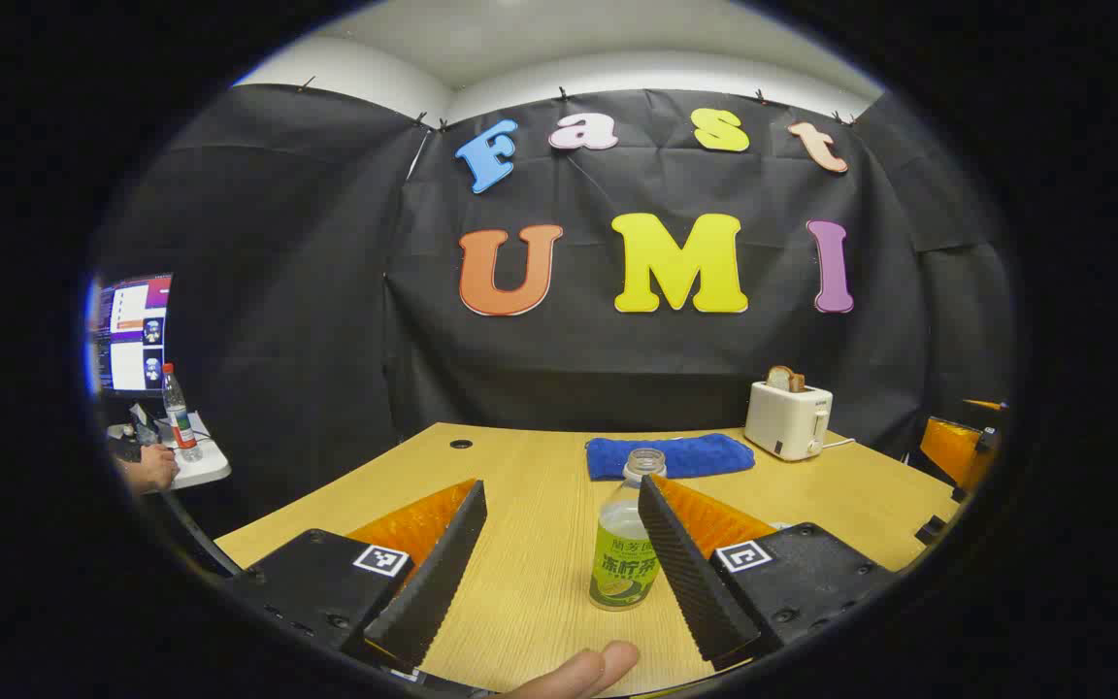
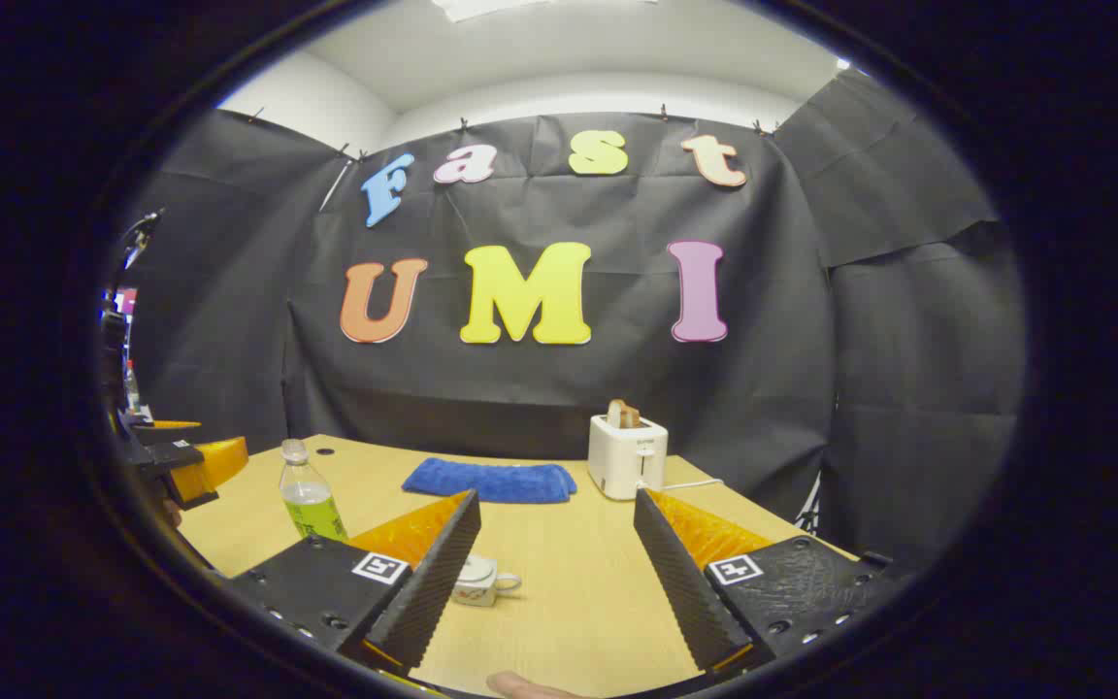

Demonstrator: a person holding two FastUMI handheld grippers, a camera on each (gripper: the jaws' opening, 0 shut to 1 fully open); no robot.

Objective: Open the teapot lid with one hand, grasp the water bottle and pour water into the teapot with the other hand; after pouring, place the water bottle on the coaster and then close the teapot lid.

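Note:
An uncapped clear water bottle (image 1: pixel 625 549) with a green label stands upright on the wooden table (image 1: pixel 540 582). It sits between the fingers of my open left gripper (image 1: pixel 561 495), close beside the right finger and apart from the left one. In the right gripper view the same bottle (image 2: pixel 308 497) stands at the left, with the left gripper (image 2: pixel 185 466) behind it at the edge. My right gripper (image 2: pixel 557 500) is open and holds nothing. A small white teapot (image 2: pixel 483 580) with a handle sits low on the table, partly hidden behind its left finger.
A white toaster (image 1: pixel 790 419) holding bread and a folded blue towel (image 1: pixel 671 456) lie at the table's back. A thumb (image 1: pixel 583 668) shows at the bottom. Off to the left are a monitor (image 1: pixel 132 330), a side table with another bottle (image 1: pixel 180 413), and a person's hand (image 1: pixel 147 471).

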